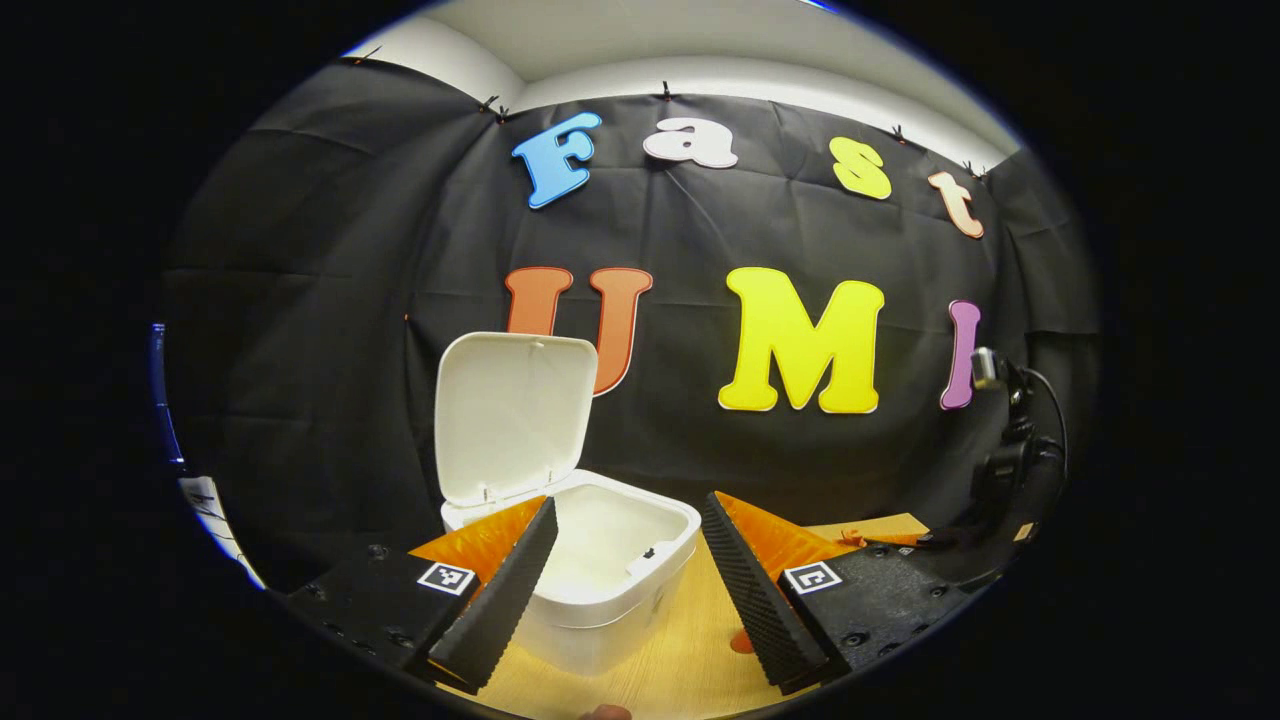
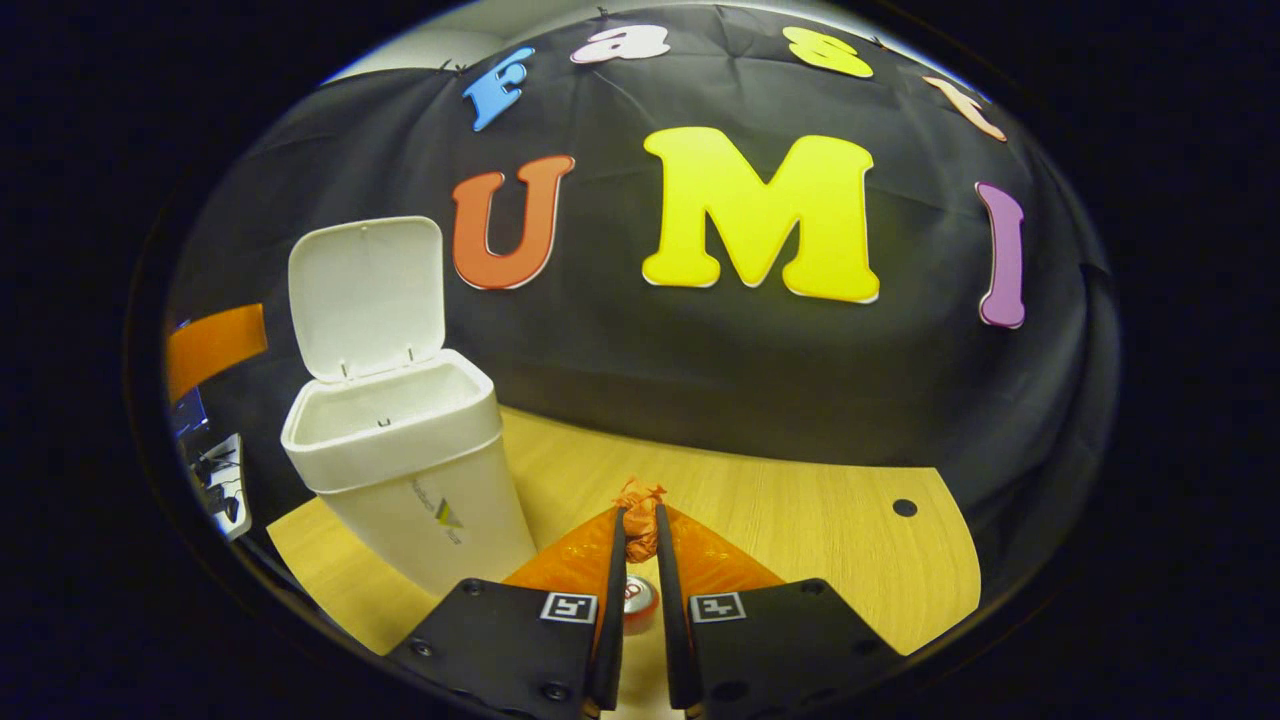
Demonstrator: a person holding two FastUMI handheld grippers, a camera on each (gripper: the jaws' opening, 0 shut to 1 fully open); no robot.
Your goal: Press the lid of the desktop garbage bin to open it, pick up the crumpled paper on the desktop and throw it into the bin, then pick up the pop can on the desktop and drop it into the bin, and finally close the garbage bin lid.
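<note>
A: Orange crumpled paper [image 2: 640,515] sits pinched between the right gripper [image 2: 641,535] fingers, lower centre.
B: Bin [image 2: 400,455] stands lower left, lid [image 2: 367,295] raised; left gripper [image 1: 625,520] spread, holding nothing.

Crumpled paper [image 2: 640,522] between tongs [image 2: 640,535]

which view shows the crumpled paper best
The right gripper view: the crumpled paper sits pinched between the right gripper fingers, above the table. In the left gripper view it is a tiny orange scrap near the far gripper.
</note>
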